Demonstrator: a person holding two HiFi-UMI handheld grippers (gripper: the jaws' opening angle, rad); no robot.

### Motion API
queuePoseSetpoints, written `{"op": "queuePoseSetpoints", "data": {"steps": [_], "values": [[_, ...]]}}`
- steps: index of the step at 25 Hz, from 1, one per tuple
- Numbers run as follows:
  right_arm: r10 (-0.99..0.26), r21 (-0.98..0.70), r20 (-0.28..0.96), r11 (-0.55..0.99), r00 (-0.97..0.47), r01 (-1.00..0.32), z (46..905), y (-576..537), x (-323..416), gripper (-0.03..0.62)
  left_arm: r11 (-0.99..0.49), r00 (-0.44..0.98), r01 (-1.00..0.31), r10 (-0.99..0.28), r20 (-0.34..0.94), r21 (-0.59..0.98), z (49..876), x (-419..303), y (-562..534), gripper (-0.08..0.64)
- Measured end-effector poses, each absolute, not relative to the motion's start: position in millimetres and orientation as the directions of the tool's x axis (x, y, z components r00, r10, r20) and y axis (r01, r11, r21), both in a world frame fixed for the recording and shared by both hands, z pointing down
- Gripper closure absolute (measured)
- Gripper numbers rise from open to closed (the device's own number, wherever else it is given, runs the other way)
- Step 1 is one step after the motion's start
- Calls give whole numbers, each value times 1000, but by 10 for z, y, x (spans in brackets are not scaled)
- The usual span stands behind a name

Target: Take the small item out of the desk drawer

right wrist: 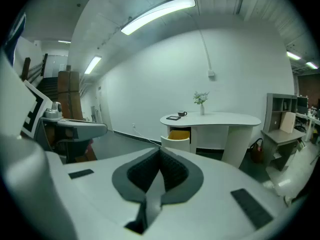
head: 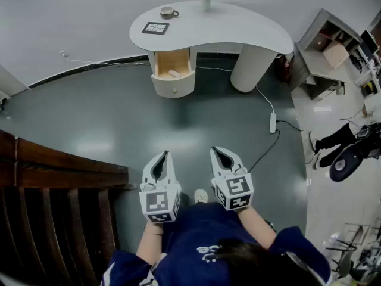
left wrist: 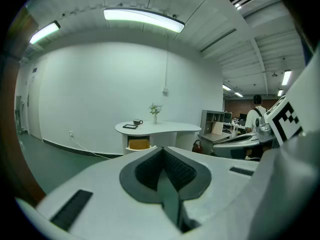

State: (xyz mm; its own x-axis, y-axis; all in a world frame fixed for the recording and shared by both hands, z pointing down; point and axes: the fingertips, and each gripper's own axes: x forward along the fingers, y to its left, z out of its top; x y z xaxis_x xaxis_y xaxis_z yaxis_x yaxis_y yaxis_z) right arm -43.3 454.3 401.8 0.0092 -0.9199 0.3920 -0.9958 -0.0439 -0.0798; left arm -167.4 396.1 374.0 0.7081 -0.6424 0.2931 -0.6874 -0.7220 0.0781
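Across the grey floor (head: 119,118), well apart from us, the desk (head: 238,28) drawer (head: 174,88) stands open, the small item (head: 174,73) inside. We judge the approach not yet begun. The left gripper (head: 165,155) and right gripper (head: 216,152) are closed and empty (they must part first). The path is open; a cable (head: 271,143) lies to the right.

Two tools (head: 164,155) (head: 215,151), perhaps one drawer item (head: 174,73)

- Open floor (head: 178,130) stretches from near to the far counter (head: 238,22).
- Drawer (head: 174,88) juts out, open on top.
- Counter leg (head: 250,67) stands right of it.
- Wooden railing (head: 53,189) blocks the near left.
- Cable (head: 267,102) and power strip (head: 272,123) lie on the floor at right.
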Motion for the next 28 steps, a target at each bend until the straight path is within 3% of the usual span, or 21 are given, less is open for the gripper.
{"op": "queuePoseSetpoints", "data": {"steps": [28], "values": [[-926, -72, 351, -174, 138, -982, 3985, 3576, -600, 584, -776, 772, -621, -582, 254, 108, 3816, -1971, 2820, 557]]}}
